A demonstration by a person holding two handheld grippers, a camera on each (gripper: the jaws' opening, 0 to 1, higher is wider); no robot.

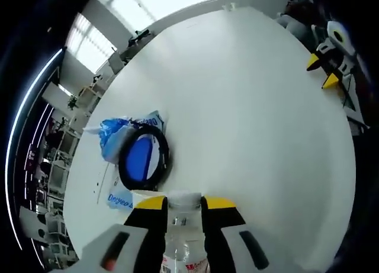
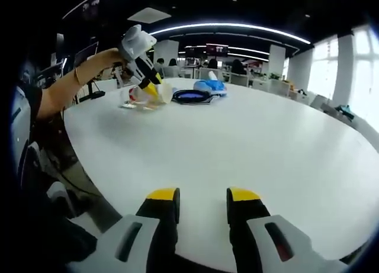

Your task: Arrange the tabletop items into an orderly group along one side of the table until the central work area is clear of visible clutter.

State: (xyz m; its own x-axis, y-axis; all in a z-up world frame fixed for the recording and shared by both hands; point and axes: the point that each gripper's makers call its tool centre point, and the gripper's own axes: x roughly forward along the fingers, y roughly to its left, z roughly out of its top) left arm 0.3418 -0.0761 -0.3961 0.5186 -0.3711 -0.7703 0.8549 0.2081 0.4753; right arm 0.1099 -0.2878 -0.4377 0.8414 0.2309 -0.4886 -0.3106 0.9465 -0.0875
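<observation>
Clear plastic bottle [image 1: 182, 237], white-capped, sits pinched between the yellow-tipped jaws of the left hand-held gripper [image 1: 182, 209] above the white round bench [image 1: 254, 119]. Just beyond the bottle lie a black ring-shaped object with a blue centre [image 1: 143, 160] and a crumpled blue packet [image 1: 112, 134]. The right hand-held gripper [image 2: 201, 205] hovers spread and empty over the bench's near edge, well apart from the bottle.

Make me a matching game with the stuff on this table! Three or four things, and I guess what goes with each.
Things:
1. bottle
2. round dish
3. right gripper
4. table

Clues:
A. white and round
B. open, holding nothing
C. clear, held between the left gripper's yellow-tipped fingers
D. black rim, blue inside, lying on a blue and white bag

Pairs: 1-C, 2-D, 3-B, 4-A
</observation>
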